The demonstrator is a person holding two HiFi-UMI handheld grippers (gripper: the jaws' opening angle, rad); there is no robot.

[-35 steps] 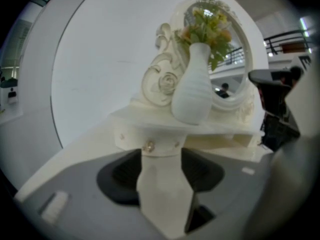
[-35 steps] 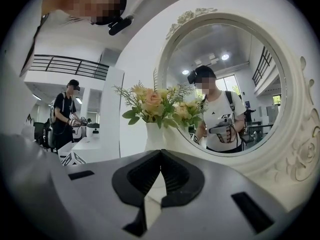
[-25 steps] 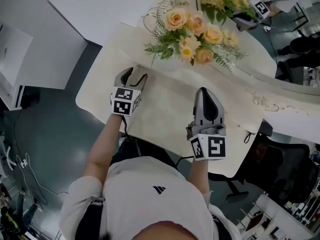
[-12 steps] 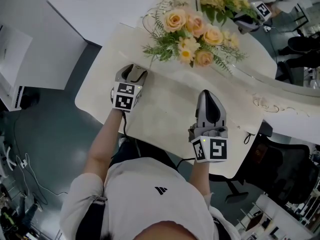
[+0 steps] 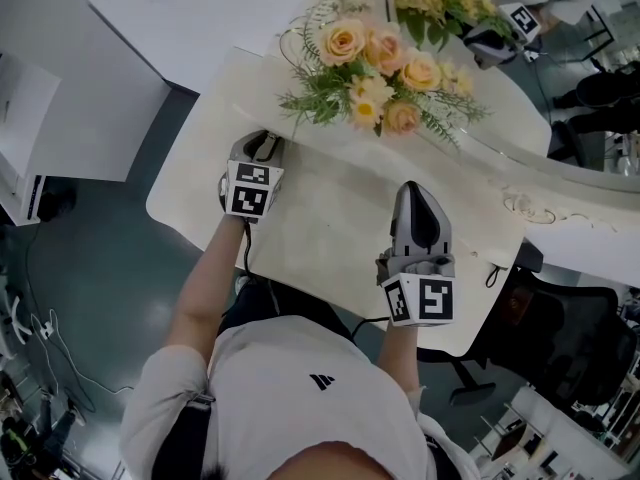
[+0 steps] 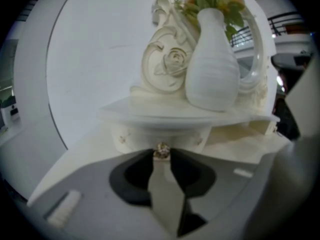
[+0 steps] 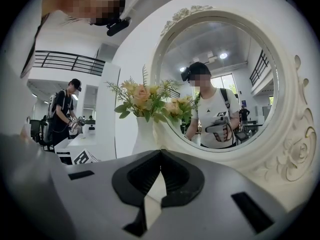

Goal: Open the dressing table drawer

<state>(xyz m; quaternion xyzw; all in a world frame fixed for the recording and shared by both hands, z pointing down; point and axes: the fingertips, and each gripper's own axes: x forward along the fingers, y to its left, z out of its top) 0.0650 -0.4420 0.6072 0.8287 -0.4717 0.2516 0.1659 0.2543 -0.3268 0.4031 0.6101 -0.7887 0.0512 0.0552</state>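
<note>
The dressing table (image 5: 330, 228) fills the middle of the head view, its cream top bare under my two grippers. Its round mirror (image 7: 200, 39) takes up most of the right gripper view. A white ribbed vase (image 6: 211, 64) stands on a small raised shelf at the back of the table, upper middle of the head view, holding peach and cream flowers (image 5: 375, 63).

Under that shelf, low in the centre of the left gripper view, is the drawer (image 6: 145, 135). It is a small cream front that looks flush with its housing, so I judge it not yet pulled. A little metallic knob (image 6: 161, 149) sits at its middle.

My left gripper (image 5: 262, 146) is at the left of the table, pointing in under the flowers. Its jaws are nearly together and pinch the knob at their very tips. My right gripper (image 5: 417, 193) is over the bare top towards the right, well apart from the drawer. Its jaws meet with nothing between them.

So the grasp is made and the pull is the step in hand. The next move calls for drawing my left gripper straight back along the drawer's line, level and slow. The hold is only at the tips, and a tilt or jerk could slip the knob out or shake the vase above.
</note>
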